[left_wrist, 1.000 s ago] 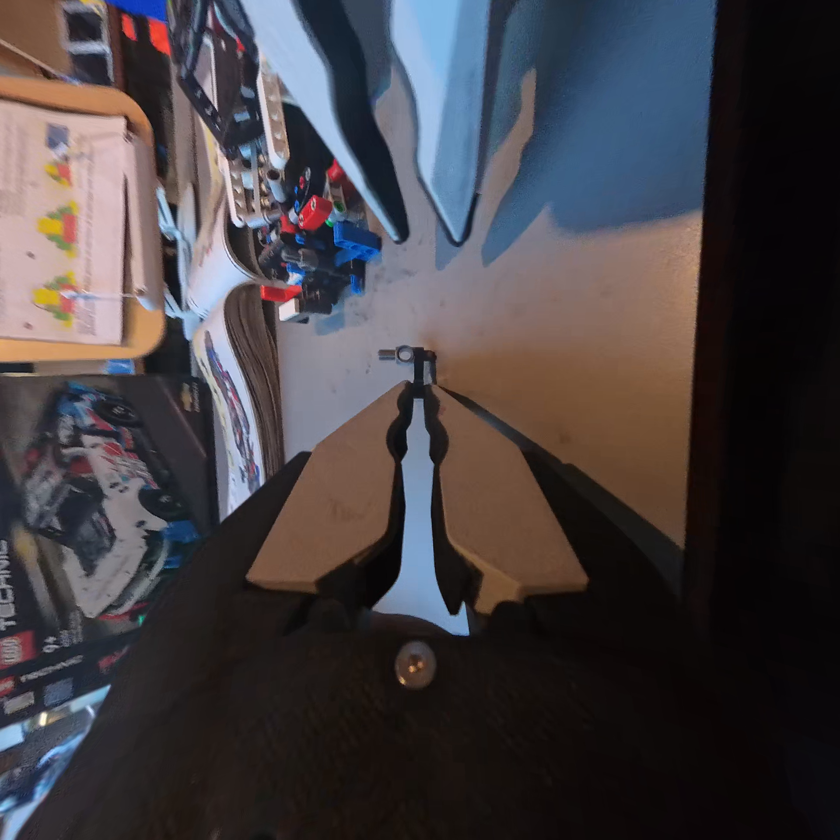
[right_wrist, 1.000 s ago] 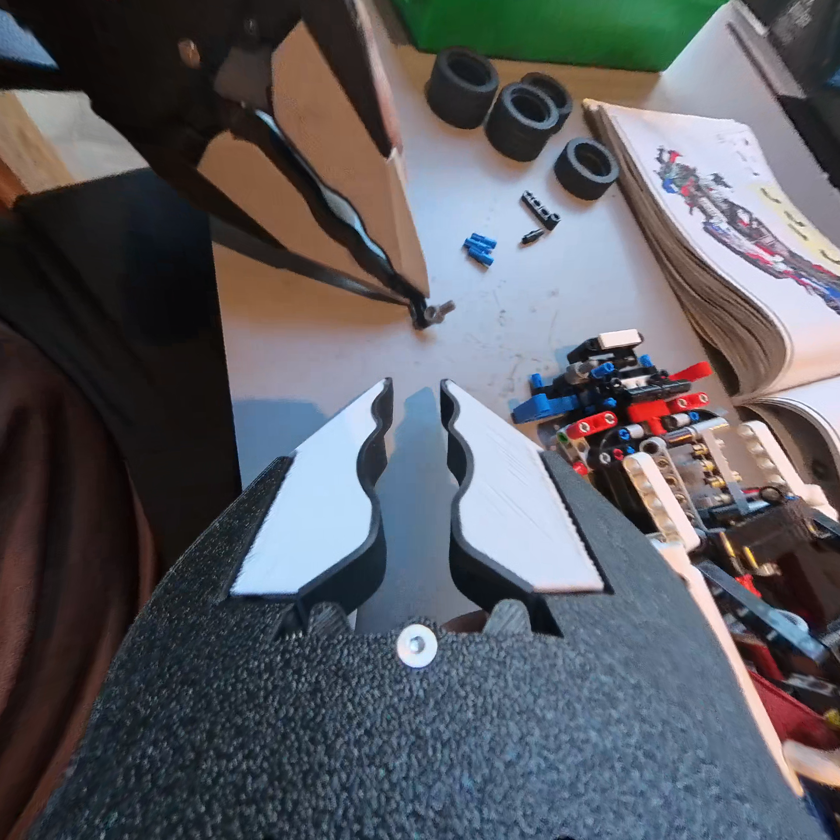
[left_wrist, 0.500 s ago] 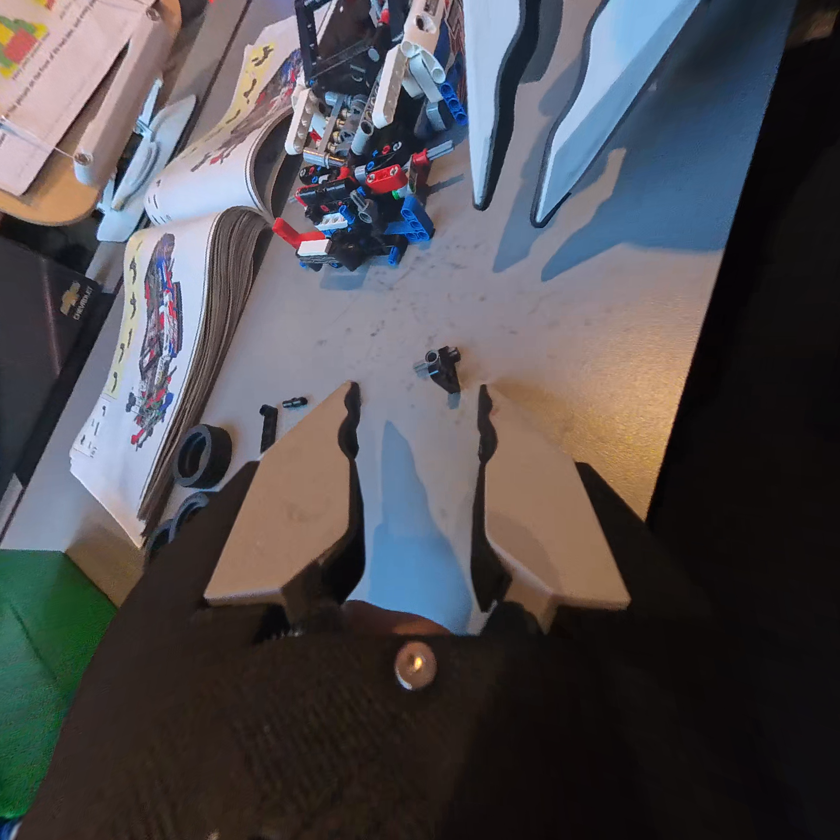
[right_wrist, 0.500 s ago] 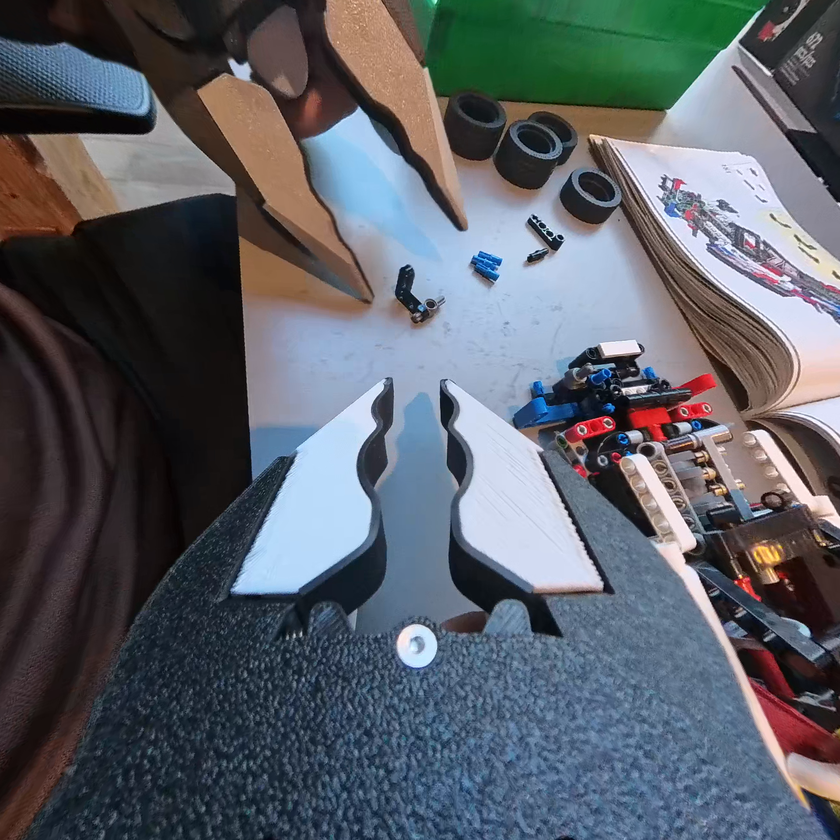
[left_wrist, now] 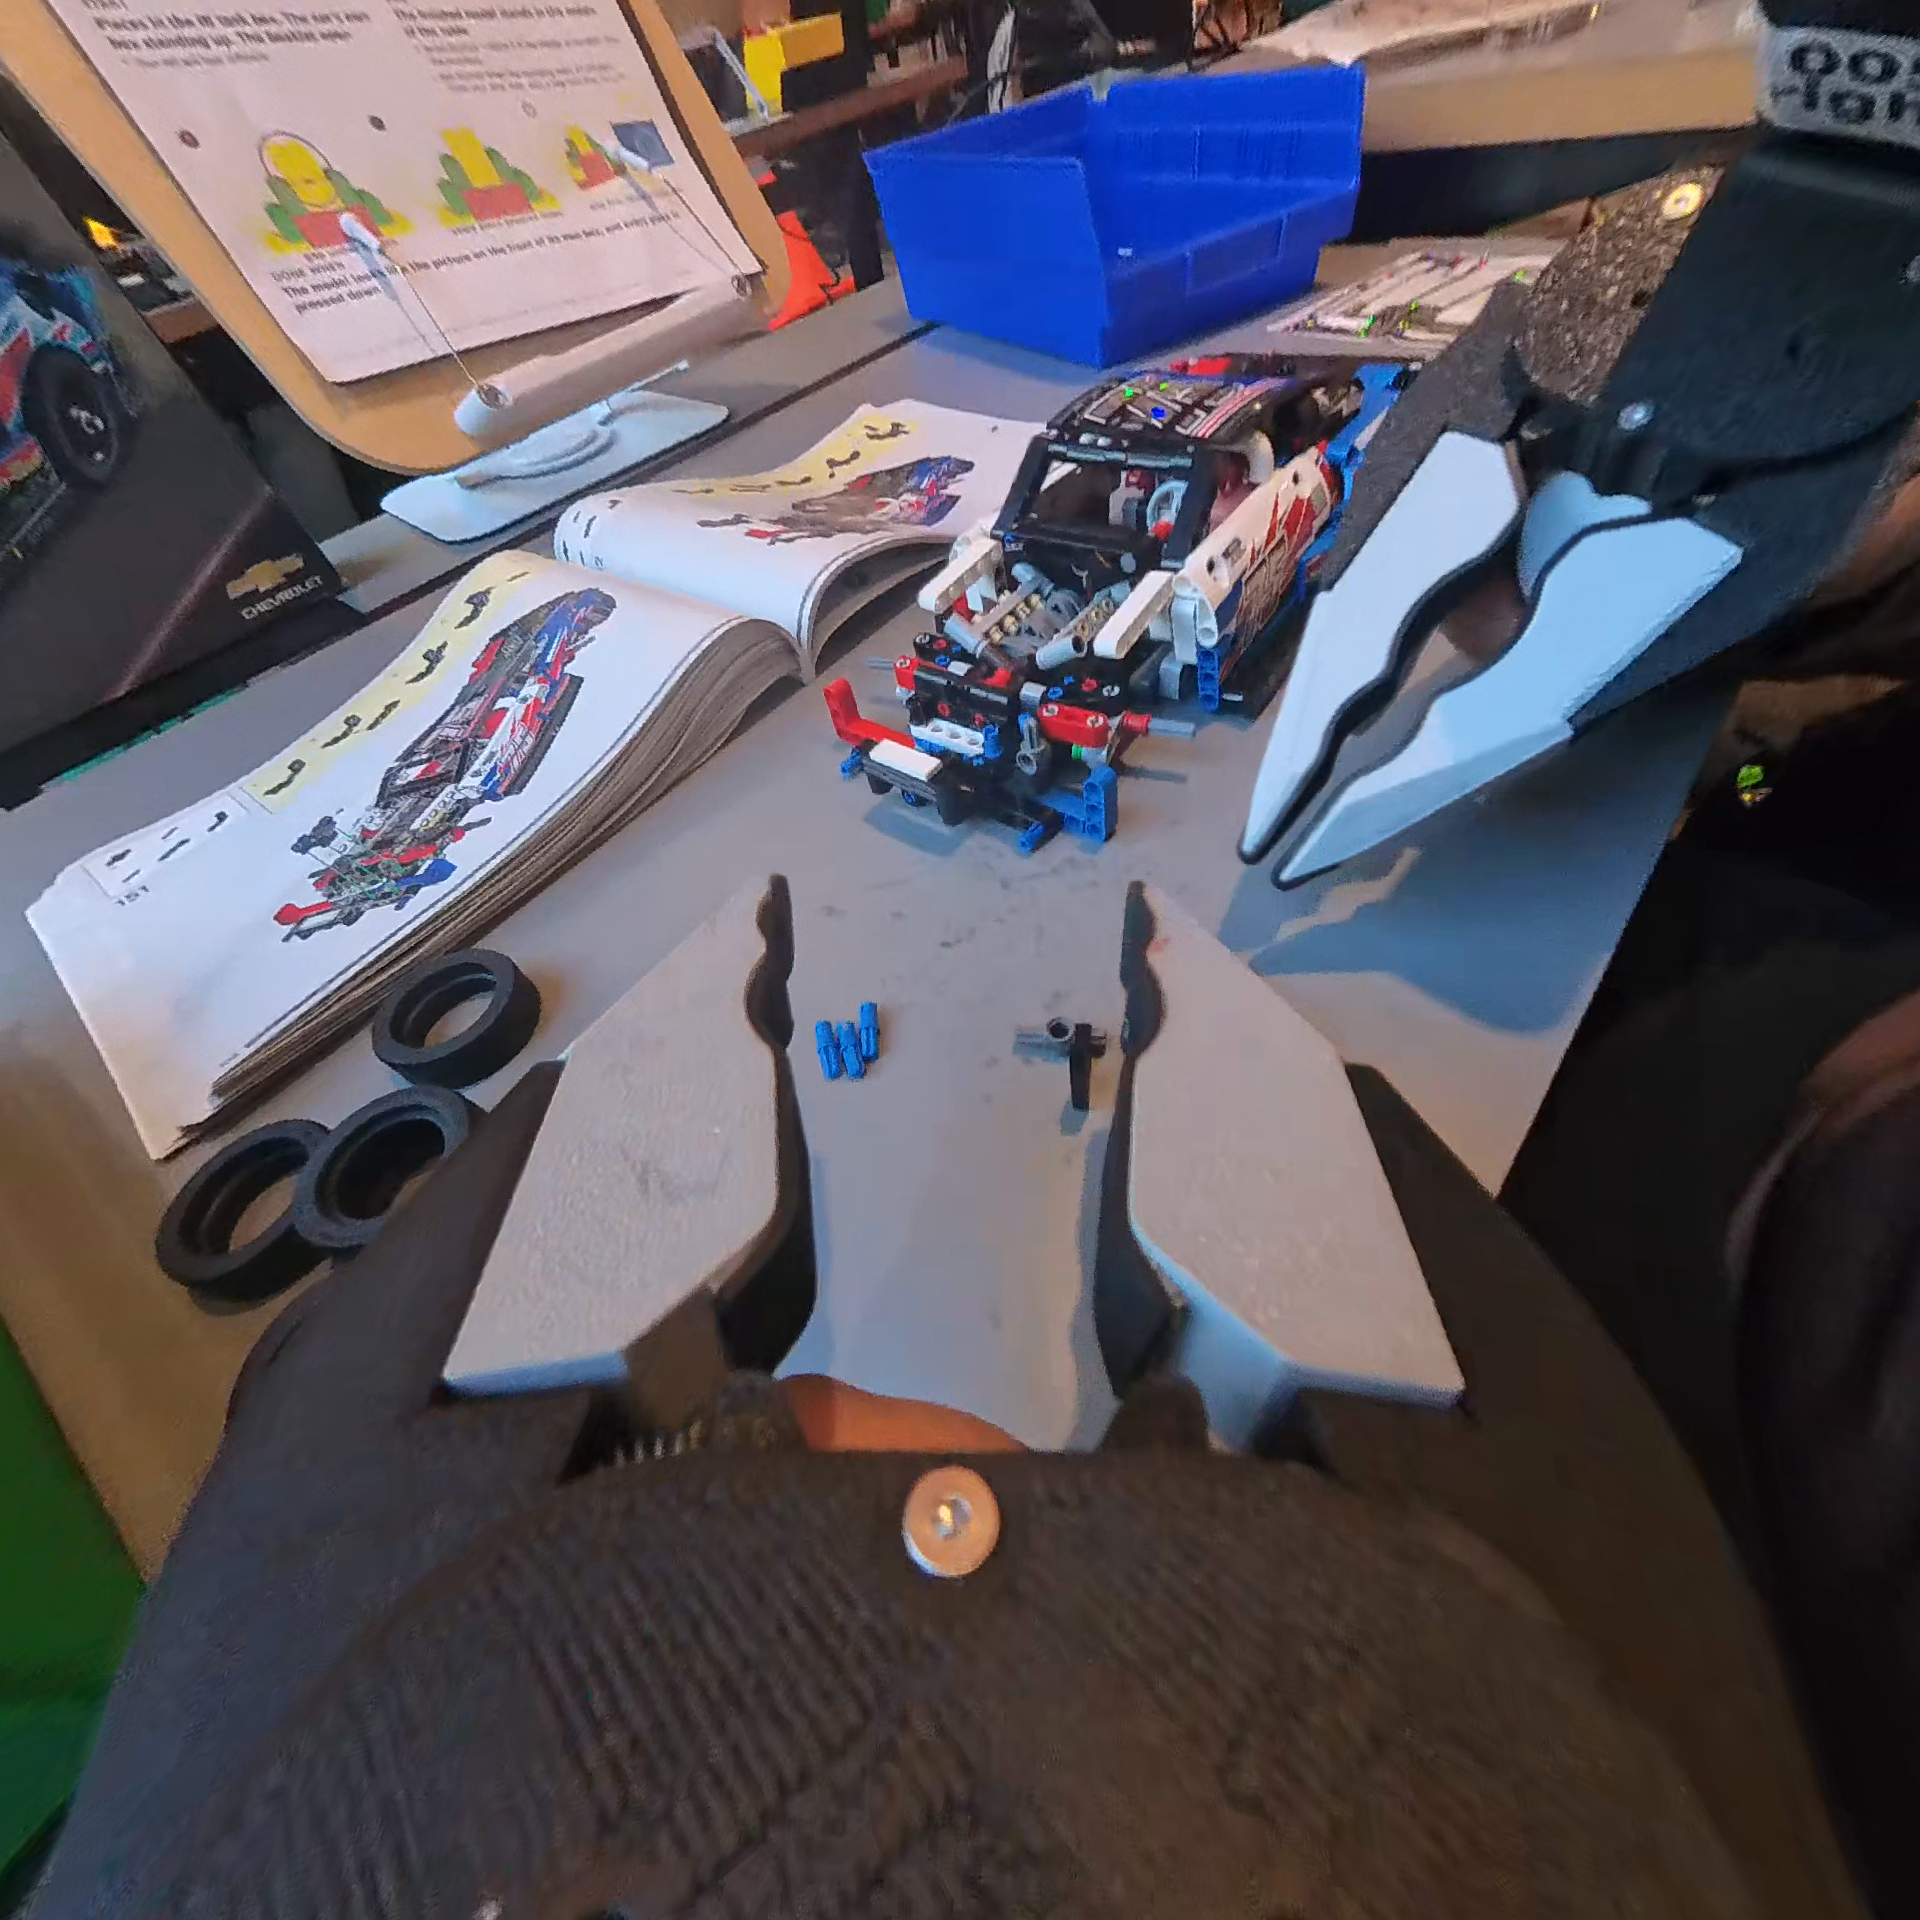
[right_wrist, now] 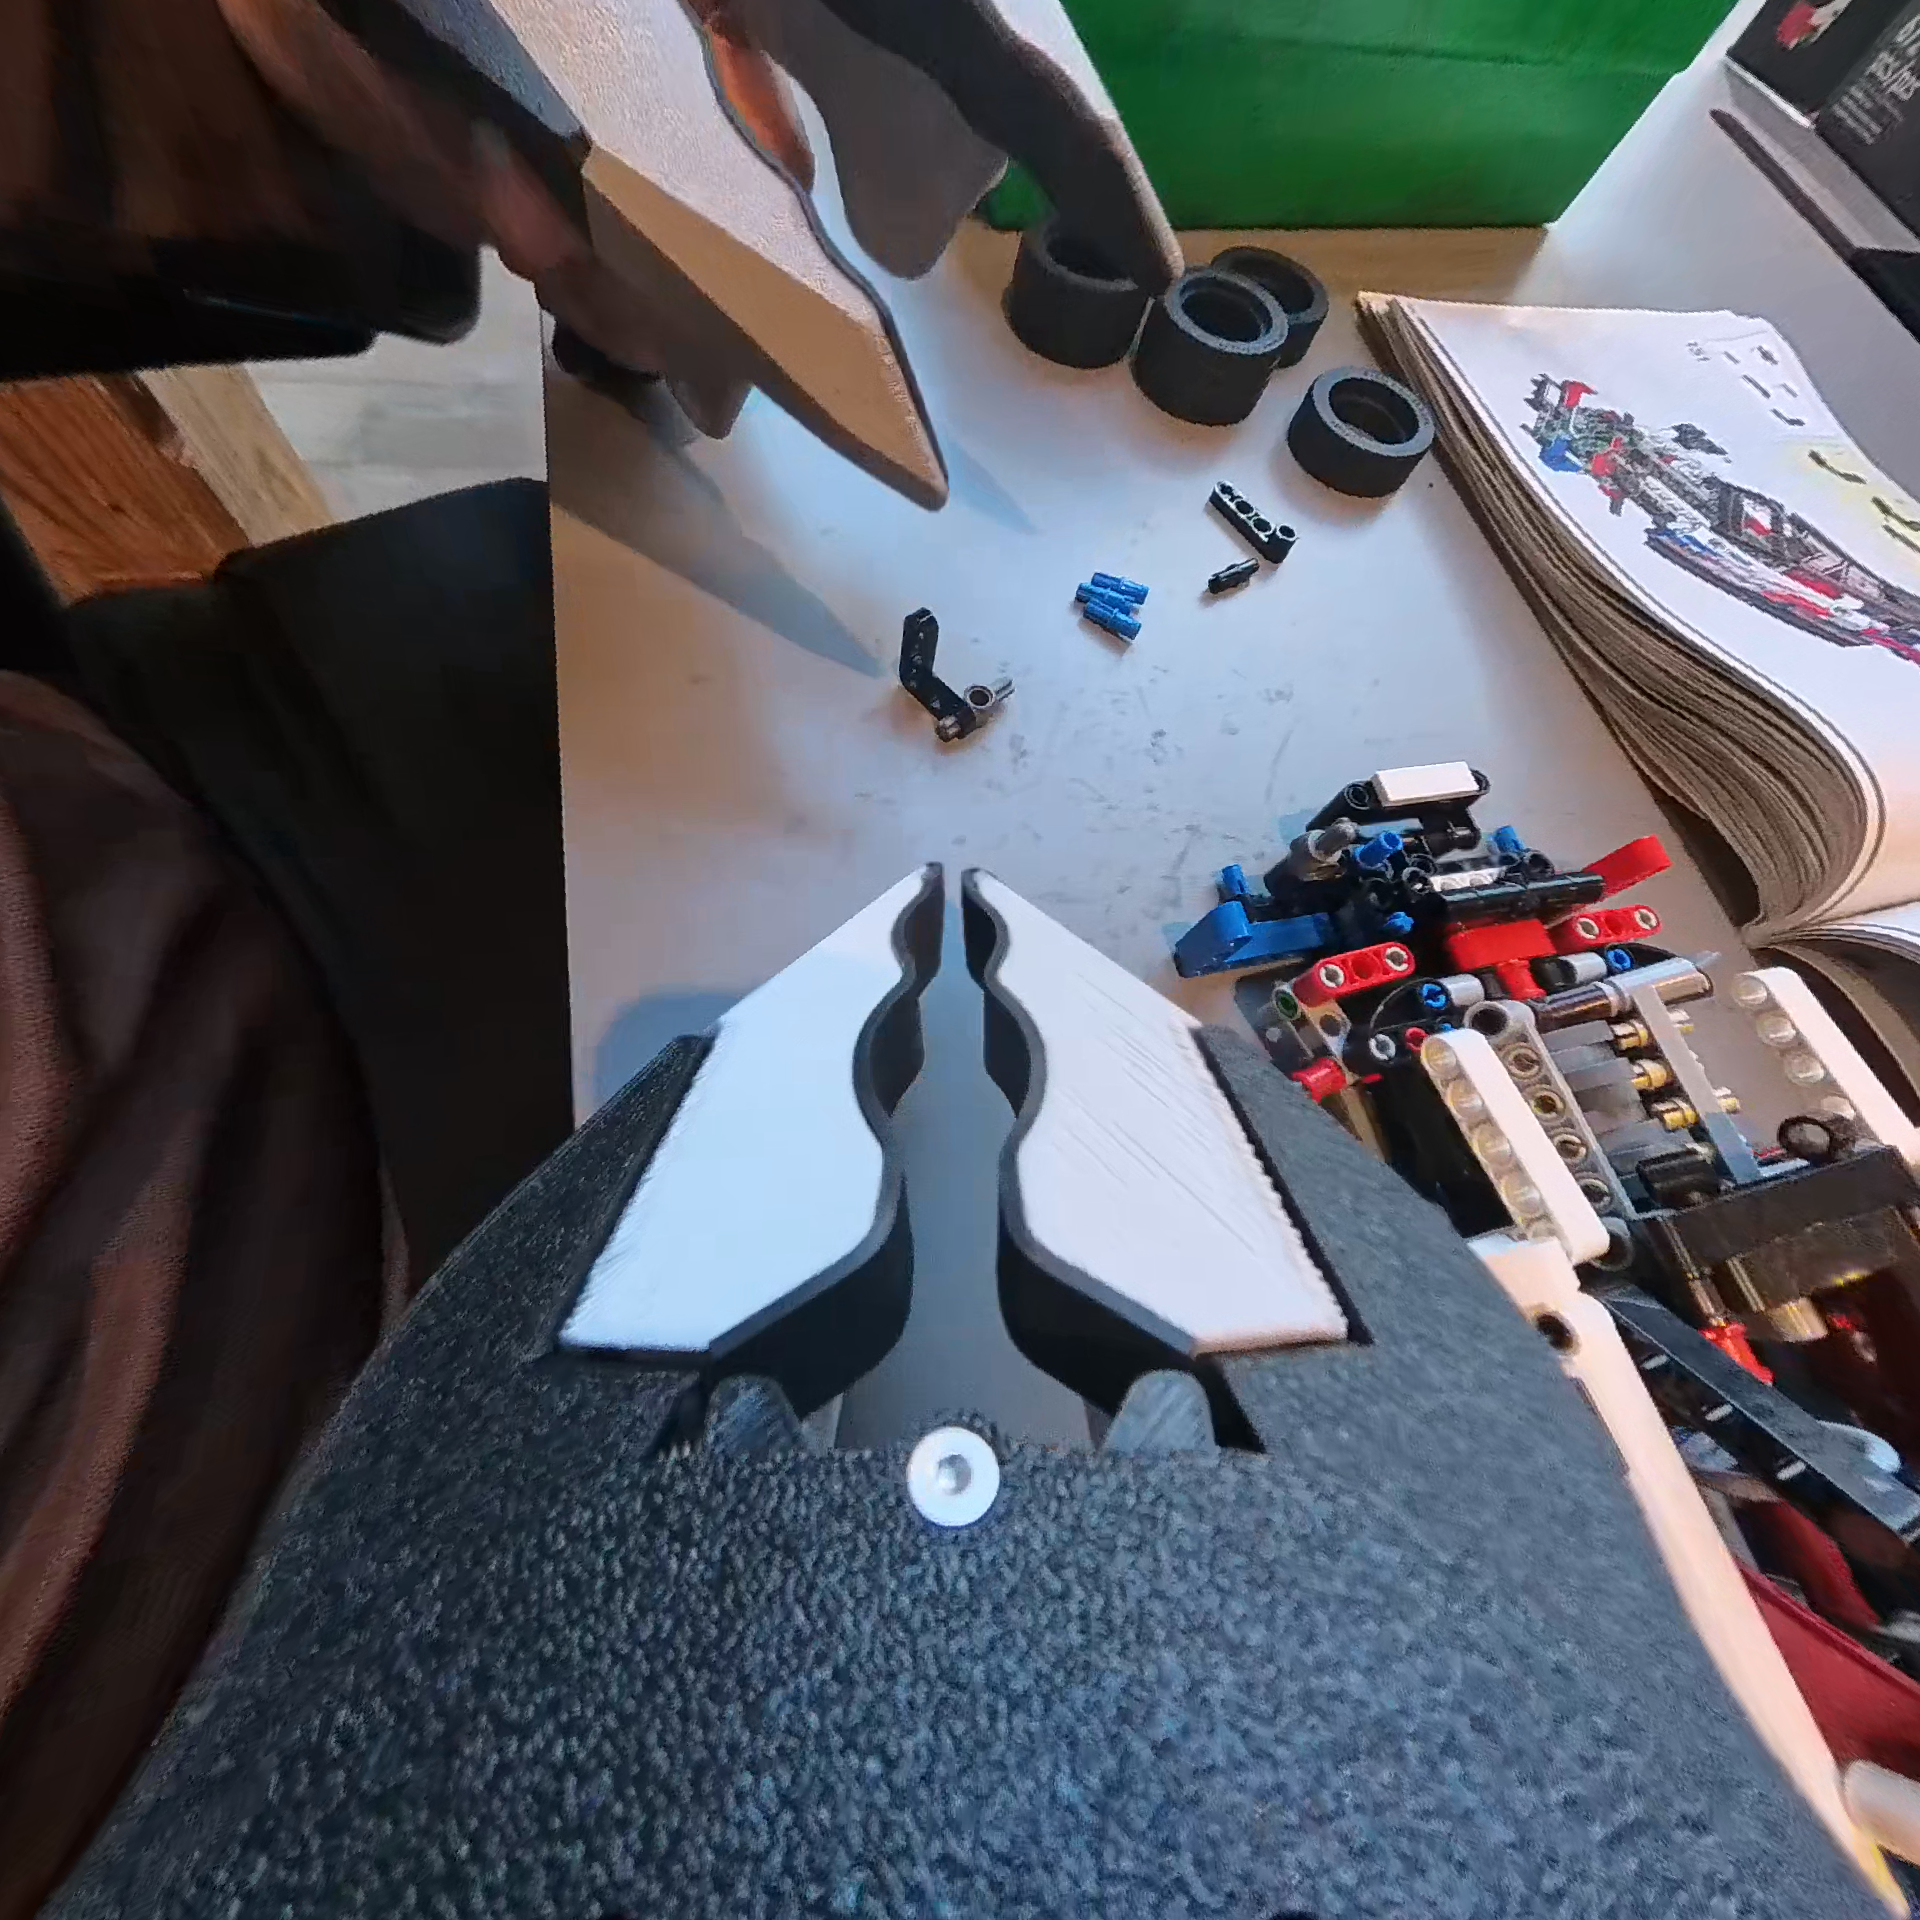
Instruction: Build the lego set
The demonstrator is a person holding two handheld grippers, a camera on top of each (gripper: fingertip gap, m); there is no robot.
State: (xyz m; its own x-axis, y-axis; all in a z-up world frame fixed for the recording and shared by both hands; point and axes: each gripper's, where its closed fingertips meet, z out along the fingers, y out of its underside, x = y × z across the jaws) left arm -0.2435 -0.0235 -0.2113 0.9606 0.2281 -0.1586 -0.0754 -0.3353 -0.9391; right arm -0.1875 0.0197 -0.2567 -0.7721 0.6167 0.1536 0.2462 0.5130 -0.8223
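Left gripper (left_wrist: 951,904): wide open, holds nothing.
Right gripper (right_wrist: 951,873): tips almost closed, empty.
Black bent piece (right_wrist: 940,681): flat on table (right_wrist: 727,790), near blue pins (right_wrist: 1110,606).
Lego car (left_wrist: 1132,592): beside open booklet (left_wrist: 499,727).

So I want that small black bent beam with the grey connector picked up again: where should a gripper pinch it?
Grip the small black bent beam with the grey connector on its long straight arm, from above, fingers across its narrow sides. It lies flat on the grey table, and the connector end looks too knobbly to pinch.
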